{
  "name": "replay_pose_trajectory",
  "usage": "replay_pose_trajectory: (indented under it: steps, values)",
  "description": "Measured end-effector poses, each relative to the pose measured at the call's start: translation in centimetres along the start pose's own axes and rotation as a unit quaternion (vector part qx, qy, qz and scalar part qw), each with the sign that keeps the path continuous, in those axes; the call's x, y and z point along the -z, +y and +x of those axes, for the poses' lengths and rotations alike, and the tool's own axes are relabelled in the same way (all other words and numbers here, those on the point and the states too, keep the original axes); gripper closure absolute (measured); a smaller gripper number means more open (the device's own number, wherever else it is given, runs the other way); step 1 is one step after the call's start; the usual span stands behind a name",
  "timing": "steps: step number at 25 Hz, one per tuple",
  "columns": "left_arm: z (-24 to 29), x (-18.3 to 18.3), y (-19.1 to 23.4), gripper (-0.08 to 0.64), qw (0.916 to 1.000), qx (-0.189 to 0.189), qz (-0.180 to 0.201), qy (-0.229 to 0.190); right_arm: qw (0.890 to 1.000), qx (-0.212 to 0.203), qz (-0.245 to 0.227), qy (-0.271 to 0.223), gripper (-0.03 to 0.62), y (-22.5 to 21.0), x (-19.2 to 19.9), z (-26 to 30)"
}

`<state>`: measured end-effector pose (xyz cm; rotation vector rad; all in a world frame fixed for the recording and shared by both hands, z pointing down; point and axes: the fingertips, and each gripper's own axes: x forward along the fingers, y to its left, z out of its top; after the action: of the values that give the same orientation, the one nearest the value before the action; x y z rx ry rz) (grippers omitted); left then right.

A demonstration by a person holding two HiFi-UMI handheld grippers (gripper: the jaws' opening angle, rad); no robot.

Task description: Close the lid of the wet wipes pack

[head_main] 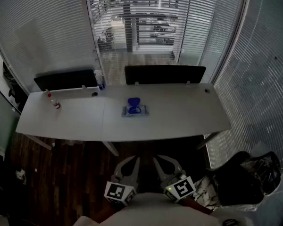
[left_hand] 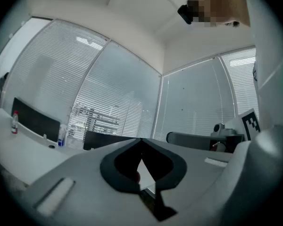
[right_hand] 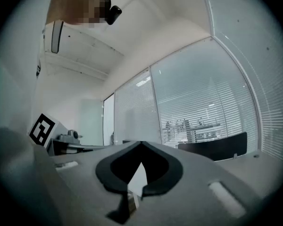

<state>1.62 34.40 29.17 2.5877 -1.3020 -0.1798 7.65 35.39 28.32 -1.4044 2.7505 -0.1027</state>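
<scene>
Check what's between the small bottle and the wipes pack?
Only bare tabletop lies between the bottle and the pack; the head view shows it.

A wet wipes pack (head_main: 135,110) lies near the middle of the white table (head_main: 179,112), its blue lid (head_main: 134,101) standing open. A small red-capped bottle (head_main: 56,103) stands far left (a blue spray bottle (head_main: 100,80) stands at the back edge). The left gripper (head_main: 130,164) and right gripper (head_main: 164,163) hang side by side over the dark floor (head_main: 61,173), well apart from the pack.

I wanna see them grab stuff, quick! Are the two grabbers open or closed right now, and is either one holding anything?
Left gripper: closed, holding nothing.
Right gripper: closed, holding nothing.
</scene>
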Motion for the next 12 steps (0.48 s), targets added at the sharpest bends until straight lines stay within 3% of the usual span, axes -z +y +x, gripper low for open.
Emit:
replay_pose_trajectory:
  steps: [12]
  values:
    - [0.28, 0.24, -0.76, 0.557, 1.0, 0.002, 0.009, 0.001, 1.0, 0.001, 0.006, -0.004, 0.592, -0.56, -0.13, -0.6]
